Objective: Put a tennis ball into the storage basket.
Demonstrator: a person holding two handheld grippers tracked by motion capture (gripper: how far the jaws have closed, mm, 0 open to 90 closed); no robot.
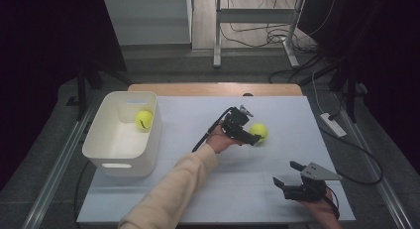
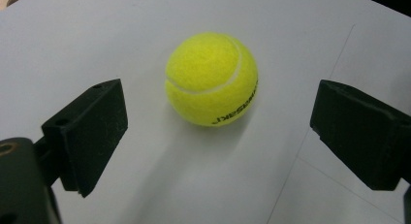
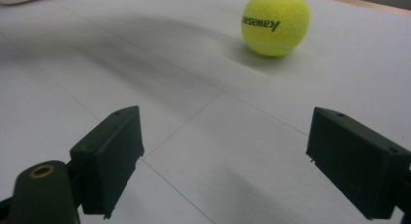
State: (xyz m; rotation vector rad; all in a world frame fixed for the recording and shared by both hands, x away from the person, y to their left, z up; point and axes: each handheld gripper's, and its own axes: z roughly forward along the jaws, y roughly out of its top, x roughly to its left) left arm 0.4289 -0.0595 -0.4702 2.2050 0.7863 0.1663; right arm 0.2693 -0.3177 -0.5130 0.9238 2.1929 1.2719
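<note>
A yellow-green tennis ball point(image 1: 259, 131) lies on the white table top point(image 1: 237, 189), right of centre. My left gripper point(image 1: 251, 135) reaches across to it, and in the left gripper view the ball point(image 2: 212, 78) rests just beyond the tips of the wide-open left gripper point(image 2: 220, 112), touching neither jaw. A second tennis ball point(image 1: 144, 119) sits inside the white bin point(image 1: 94, 140) at the left. Near the front right edge my right gripper point(image 1: 286, 173) stands open with nothing in it. In the right gripper view the right gripper point(image 3: 225, 136) faces the table ball point(image 3: 275, 23), which lies far ahead.
The bin has handle cut-outs and stands at the table's left edge. A wooden table edge point(image 1: 213, 88) runs along the back. A power strip point(image 1: 333, 124) and cables lie on the floor to the right. Black curtains flank the scene.
</note>
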